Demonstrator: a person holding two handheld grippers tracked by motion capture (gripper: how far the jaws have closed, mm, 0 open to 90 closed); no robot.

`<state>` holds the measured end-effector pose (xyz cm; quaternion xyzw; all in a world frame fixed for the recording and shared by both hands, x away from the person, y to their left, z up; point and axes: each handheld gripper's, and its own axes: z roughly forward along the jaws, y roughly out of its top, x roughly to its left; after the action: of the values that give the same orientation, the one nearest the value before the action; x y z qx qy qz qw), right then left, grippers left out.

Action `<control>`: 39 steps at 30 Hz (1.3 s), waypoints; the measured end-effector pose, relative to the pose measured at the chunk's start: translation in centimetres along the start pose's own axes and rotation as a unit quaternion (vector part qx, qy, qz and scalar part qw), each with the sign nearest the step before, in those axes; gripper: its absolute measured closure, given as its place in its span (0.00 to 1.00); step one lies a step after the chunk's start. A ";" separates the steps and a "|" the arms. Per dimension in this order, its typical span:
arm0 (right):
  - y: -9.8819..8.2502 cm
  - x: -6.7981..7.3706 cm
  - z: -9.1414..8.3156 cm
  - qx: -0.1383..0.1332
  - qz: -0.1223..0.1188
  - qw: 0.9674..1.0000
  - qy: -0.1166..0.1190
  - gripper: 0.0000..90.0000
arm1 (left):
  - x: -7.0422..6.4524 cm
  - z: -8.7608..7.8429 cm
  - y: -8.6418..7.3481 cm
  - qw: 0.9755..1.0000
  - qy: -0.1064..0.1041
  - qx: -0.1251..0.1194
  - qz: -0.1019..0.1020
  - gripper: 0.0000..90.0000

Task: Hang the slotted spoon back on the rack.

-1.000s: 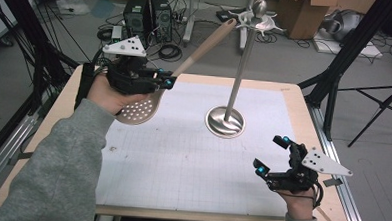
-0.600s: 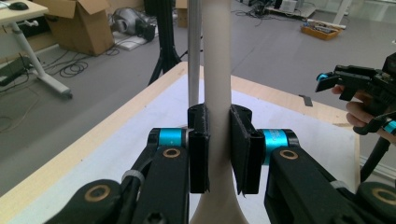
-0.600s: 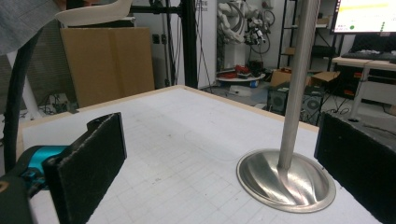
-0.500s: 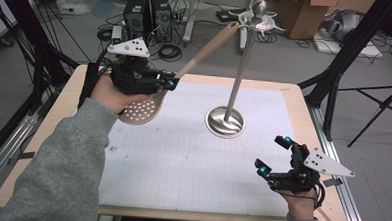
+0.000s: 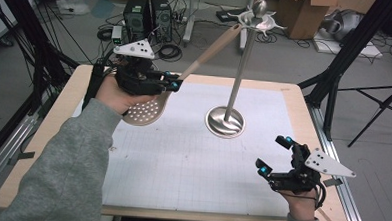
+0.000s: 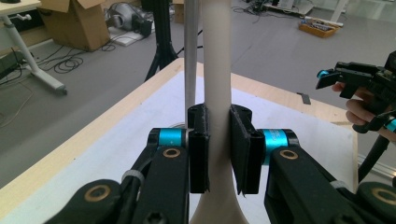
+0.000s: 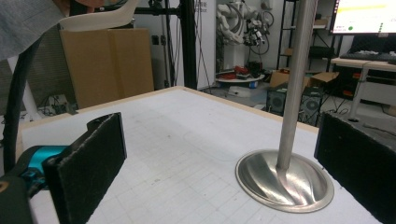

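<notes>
A white gridded mat (image 5: pixel 182 160) covers the pale wooden table (image 5: pixel 69 95), and right of its middle stands a shiny metal utensil stand (image 5: pixel 226 121) with a round dished base, a slim upright pole and short hooks at its top. Beyond the far edge, black computer towers (image 5: pixel 143 10), cables and cardboard boxes (image 5: pixel 298 15) lie on the grey floor. The left gripper (image 5: pixel 172 83), above the far left part of the mat, is closed on the handle of a beige perforated skimmer spoon (image 5: pixel 144 110); in the left gripper view its black pads (image 6: pixel 198 149) press both sides of the handle. The spoon's round holed bowl hangs just near-left of those jaws, above the mat, while its handle slants up and far-right, its tip close beside the stand's hooks. The stand's pole rises just beyond the clamped handle. The right gripper (image 5: pixel 274 155) sits at the near right of the table, well apart from the spoon, its jaws spread wide with nothing between them, the stand's base lying just ahead.
</notes>
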<state>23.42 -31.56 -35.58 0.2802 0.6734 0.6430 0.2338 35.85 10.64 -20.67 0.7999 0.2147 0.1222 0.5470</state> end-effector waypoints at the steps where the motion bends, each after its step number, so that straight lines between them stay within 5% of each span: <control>1: 0.0 0.0 0.0 0.000 0.000 1.000 0.000 0.01 | 0.0 0.1 -0.1 1.000 0.001 0.000 -0.001 0.87; 29: 0.1 -0.1 -0.5 -0.006 0.002 1.000 -0.004 0.01 | 0.2 4.1 -0.8 1.000 0.012 0.021 -0.014 0.87; 39: 0.3 0.0 -0.7 -0.006 -0.007 1.000 -0.008 0.01 | 0.0 6.0 -1.3 0.999 0.002 0.025 -0.021 0.87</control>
<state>22.97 -32.02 -35.19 0.2789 0.6697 0.6430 0.2453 38.17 6.08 -24.10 0.8083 0.2352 0.1069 0.5290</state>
